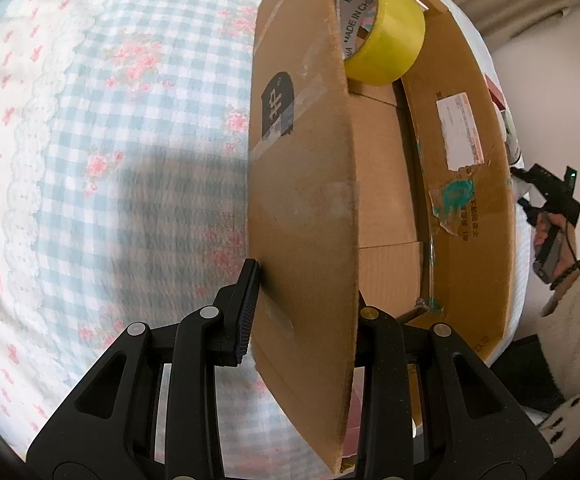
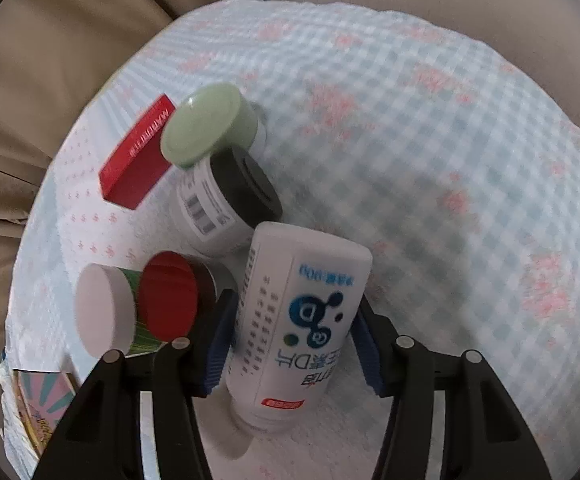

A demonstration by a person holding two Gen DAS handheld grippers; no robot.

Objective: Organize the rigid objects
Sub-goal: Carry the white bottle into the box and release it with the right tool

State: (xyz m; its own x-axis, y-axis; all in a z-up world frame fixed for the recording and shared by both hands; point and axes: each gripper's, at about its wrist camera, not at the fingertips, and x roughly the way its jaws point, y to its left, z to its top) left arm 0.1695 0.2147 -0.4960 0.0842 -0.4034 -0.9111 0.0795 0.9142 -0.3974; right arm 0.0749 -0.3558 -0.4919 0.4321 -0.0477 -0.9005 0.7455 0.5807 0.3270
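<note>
Right wrist view: the right gripper (image 2: 291, 344) clamps a white bottle (image 2: 297, 320), held upside down, probably bound for the box. Just beyond crowd a red-lidded jar (image 2: 170, 300), a black-capped bottle (image 2: 226, 204), a green-lidded jar (image 2: 210, 126) and a red box (image 2: 138, 156), leaving little room. Left wrist view: the left gripper (image 1: 301, 312) pinches the cardboard box (image 1: 461, 184) flap (image 1: 301, 160), seemingly steadying it open; yellow tape (image 1: 385, 28) sits inside, far end.

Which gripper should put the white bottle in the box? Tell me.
Right. The right gripper already has the white bottle between its fingers; the left gripper is clamped on the cardboard box flap.
</note>
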